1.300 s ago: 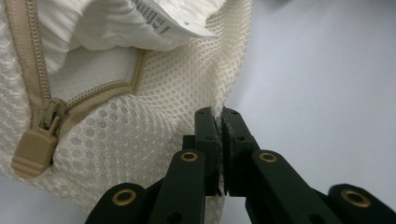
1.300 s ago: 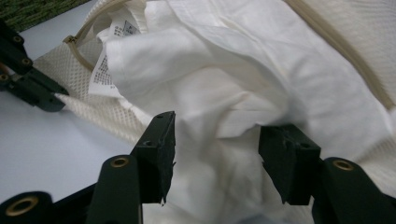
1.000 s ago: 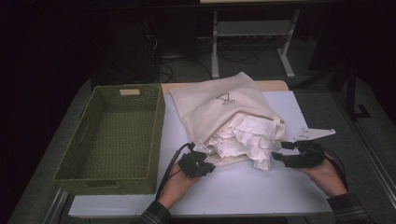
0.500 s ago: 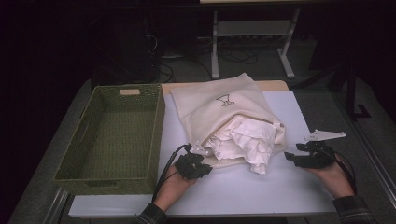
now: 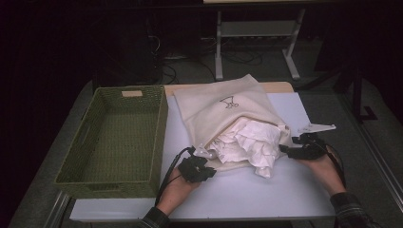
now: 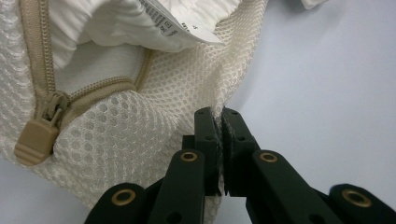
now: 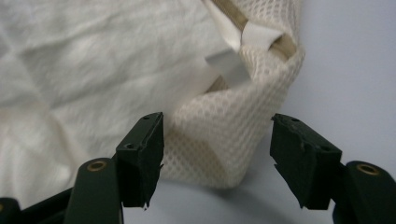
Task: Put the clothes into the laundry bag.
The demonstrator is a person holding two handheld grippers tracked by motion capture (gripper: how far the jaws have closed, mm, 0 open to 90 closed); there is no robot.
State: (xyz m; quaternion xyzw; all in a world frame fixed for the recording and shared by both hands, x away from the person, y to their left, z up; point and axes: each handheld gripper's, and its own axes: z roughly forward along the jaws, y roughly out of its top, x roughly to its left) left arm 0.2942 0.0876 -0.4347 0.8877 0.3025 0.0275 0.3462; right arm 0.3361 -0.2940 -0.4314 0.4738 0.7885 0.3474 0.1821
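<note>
**Mesh bag pinched at one corner, other gripper spread at the opposite corner**

High view: a cream mesh zip bag (image 5: pixel 223 107) lies on the white table top (image 5: pixel 266 194), its mouth open toward the person. Crumpled white cloth (image 5: pixel 249 145) fills the mouth and spills a little past the bag's near edge. Just left of the bag stands a green woven rectangular basket (image 5: pixel 95 175) with nothing visible inside it; its right wall is near the bag's left edge. The left gripper (image 5: pixel 202 159) sits at the bag's near-left corner, the hand behind it on the table. The right gripper (image 5: pixel 290 151) sits at the bag's near-right corner, with its grey plate (image 5: pixel 317 128) standing above it. Beyond the far edge of the table, a white metal frame (image 5: pixel 256 33) stands on the floor.

Left gripper view: the left gripper (image 6: pixel 220 140) has its two black jaws pressed together on a fold of the bag's mesh edge, the netting caught between the pads. Left of the jaws a tan zip runs along the bag, ending in a tan zip pull (image 6: pixel 37 140). Above it, white cloth with a printed care label (image 6: pixel 163 23) pokes out of the bag.

Right gripper view: the right gripper (image 7: pixel 217 140) has its jaws spread wide. A folded corner of the mesh bag (image 7: pixel 224 140) lies between them, close to the left jaw and apart from the right one. Behind it, the white cloth (image 7: pixel 84 70) is visible through the opening, with a small white tab (image 7: pixel 261 32) at the zip's end.
</note>
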